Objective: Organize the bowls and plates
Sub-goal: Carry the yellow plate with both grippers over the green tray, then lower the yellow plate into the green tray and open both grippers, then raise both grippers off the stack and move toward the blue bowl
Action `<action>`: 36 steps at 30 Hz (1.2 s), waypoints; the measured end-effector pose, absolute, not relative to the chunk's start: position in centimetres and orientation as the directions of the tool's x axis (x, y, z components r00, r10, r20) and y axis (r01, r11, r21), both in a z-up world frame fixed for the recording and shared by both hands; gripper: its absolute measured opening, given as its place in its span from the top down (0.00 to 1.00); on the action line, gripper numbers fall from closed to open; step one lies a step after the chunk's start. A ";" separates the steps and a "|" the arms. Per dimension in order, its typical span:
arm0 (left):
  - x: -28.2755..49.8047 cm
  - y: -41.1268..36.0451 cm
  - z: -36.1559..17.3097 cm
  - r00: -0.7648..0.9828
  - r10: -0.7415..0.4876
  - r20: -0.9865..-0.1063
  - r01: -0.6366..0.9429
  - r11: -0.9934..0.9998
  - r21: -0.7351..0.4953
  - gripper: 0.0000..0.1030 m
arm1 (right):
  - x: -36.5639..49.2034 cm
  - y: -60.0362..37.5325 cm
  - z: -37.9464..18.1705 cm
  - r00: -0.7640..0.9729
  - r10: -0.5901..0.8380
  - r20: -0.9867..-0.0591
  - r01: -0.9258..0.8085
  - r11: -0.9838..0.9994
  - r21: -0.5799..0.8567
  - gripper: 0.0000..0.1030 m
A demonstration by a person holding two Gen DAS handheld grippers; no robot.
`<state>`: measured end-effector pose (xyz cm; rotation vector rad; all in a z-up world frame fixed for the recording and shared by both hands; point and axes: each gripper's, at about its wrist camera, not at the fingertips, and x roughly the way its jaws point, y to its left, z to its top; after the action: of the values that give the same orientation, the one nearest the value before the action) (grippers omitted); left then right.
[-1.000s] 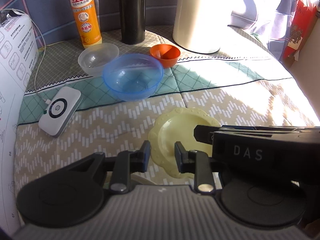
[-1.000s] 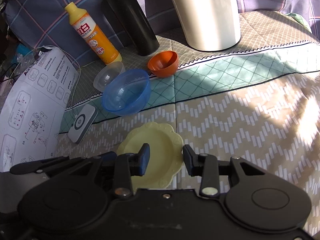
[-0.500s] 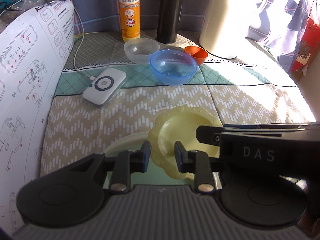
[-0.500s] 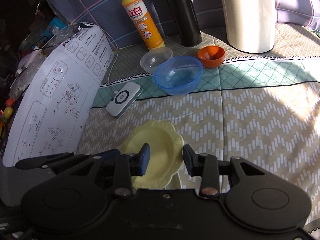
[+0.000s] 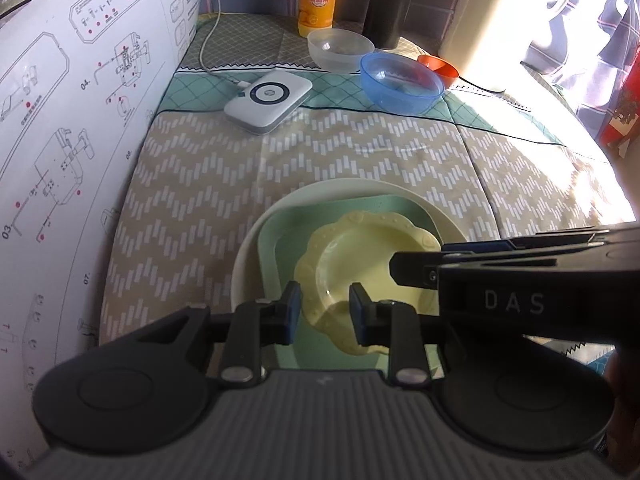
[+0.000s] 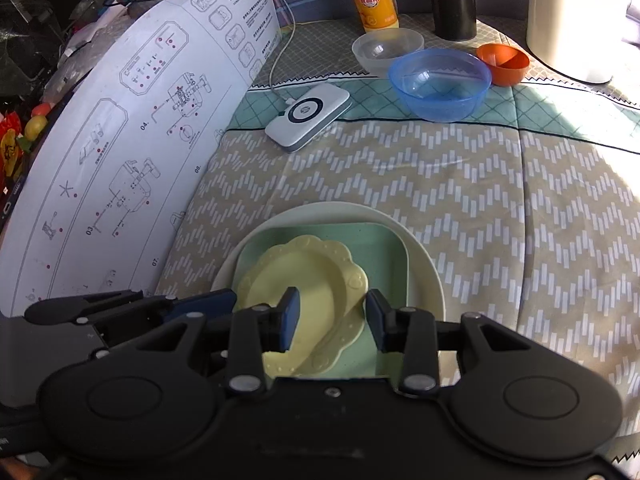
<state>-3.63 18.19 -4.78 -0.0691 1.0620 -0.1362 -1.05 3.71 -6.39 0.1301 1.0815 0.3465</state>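
Jaws on both grippers are part open and gapped around the yellow scalloped plate's rim; whether the pads actually press on it, I cannot tell from either view. Left gripper [image 5: 323,307] has the narrower gap, near rim of the yellow plate [image 5: 372,256] sitting in it. Right gripper [image 6: 331,315] is wider, with the plate's right-hand rim between its fingers.

Diff vs one second ago: then the plate was over bare chevron cloth, close behind the blue bowl. Now it sits over a stack, with the green square plate [image 5: 288,232] under it and a white round plate [image 5: 256,248] under that. Bowls have dropped well back in both views. Both grippers have travelled across with the plate and rolled somewhat. Jaw gaps look unchanged.

Pose: both grippers point steeply down at the stack. Right gripper crosses the left wrist view from the right edge, its tip over the plate's right rim. Left gripper's fingers show in the right wrist view at lower left.

Plate reads tilted in the right wrist view, left side high; contact with the green plate I cannot tell.

Back of cloth [image 6: 460,184]: blue bowl [image 6: 440,82], clear bowl [image 6: 387,49] and orange bowl [image 6: 503,62] clustered close together. White charger puck [image 6: 308,116] lies left of them, beside the instruction sheet [image 6: 132,140].
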 end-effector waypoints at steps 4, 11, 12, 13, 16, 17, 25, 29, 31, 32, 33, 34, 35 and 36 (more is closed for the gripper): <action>-3.6 18.4 -5.2 0.474 -0.149 -0.868 0.075 0.989 -0.129 0.75 | -0.8 4.3 -7.0 0.408 0.334 -0.850 -0.218 0.939 0.265 0.63; -3.5 18.3 -5.5 0.472 -0.147 -0.869 0.079 0.989 -0.125 0.74 | -0.6 4.2 -7.5 0.405 0.323 -0.855 -0.220 0.943 0.252 0.63; -3.6 18.3 -5.5 0.479 -0.148 -0.866 0.080 0.989 -0.125 0.67 | -0.6 4.3 -7.5 0.409 0.317 -0.856 -0.224 0.944 0.243 0.59; -3.7 18.4 -5.3 0.489 -0.138 -0.861 0.071 0.990 -0.119 0.58 | -0.7 4.3 -7.4 0.416 0.310 -0.855 -0.230 0.945 0.231 0.53; -4.2 19.2 -4.5 0.531 -0.142 -0.835 0.046 0.989 -0.139 0.12 | -0.9 3.9 -6.7 0.455 0.294 -0.840 -0.229 0.951 0.209 0.15; -4.4 19.4 -4.2 0.549 -0.136 -0.824 0.040 0.990 -0.137 0.07 | -0.9 3.8 -6.5 0.466 0.294 -0.834 -0.229 0.951 0.207 0.06; -5.2 19.9 -3.2 0.588 -0.107 -0.802 0.019 0.993 -0.119 0.00 | -1.5 2.6 -5.5 0.516 0.263 -0.815 -0.212 0.961 0.176 0.00; -5.2 19.6 -3.3 0.577 -0.107 -0.810 0.024 0.993 -0.114 0.00 | -1.9 1.5 -5.7 0.511 0.261 -0.819 -0.187 0.964 0.191 0.00; -5.1 19.4 -3.3 0.571 -0.104 -0.814 0.026 0.994 -0.109 0.00 | -2.1 1.1 -5.8 0.510 0.256 -0.821 -0.178 0.965 0.191 0.00; -5.1 19.4 -3.3 0.570 -0.105 -0.815 0.027 0.994 -0.109 0.00 | -2.1 0.9 -5.8 0.512 0.256 -0.820 -0.174 0.966 0.193 0.00; -5.1 19.3 -3.3 0.569 -0.105 -0.816 0.028 0.994 -0.109 0.00 | -2.3 0.7 -5.7 0.513 0.257 -0.819 -0.171 0.966 0.196 0.00; -5.0 19.3 -3.2 0.568 -0.105 -0.816 0.028 0.994 -0.108 0.00 | -2.3 0.5 -5.7 0.515 0.257 -0.818 -0.168 0.966 0.198 0.00; -5.0 19.2 -3.2 0.567 -0.104 -0.817 0.028 0.994 -0.108 0.00 | -2.3 0.4 -5.7 0.517 0.258 -0.816 -0.165 0.966 0.201 0.00; -4.9 19.1 -3.2 0.566 -0.103 -0.818 0.027 0.994 -0.107 0.00 | -2.3 0.3 -5.7 0.518 0.259 -0.815 -0.164 0.966 0.202 0.00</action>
<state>-4.94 19.11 -3.17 -0.0851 0.9659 -0.0767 -2.31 0.28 -5.69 0.1045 0.9946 0.2538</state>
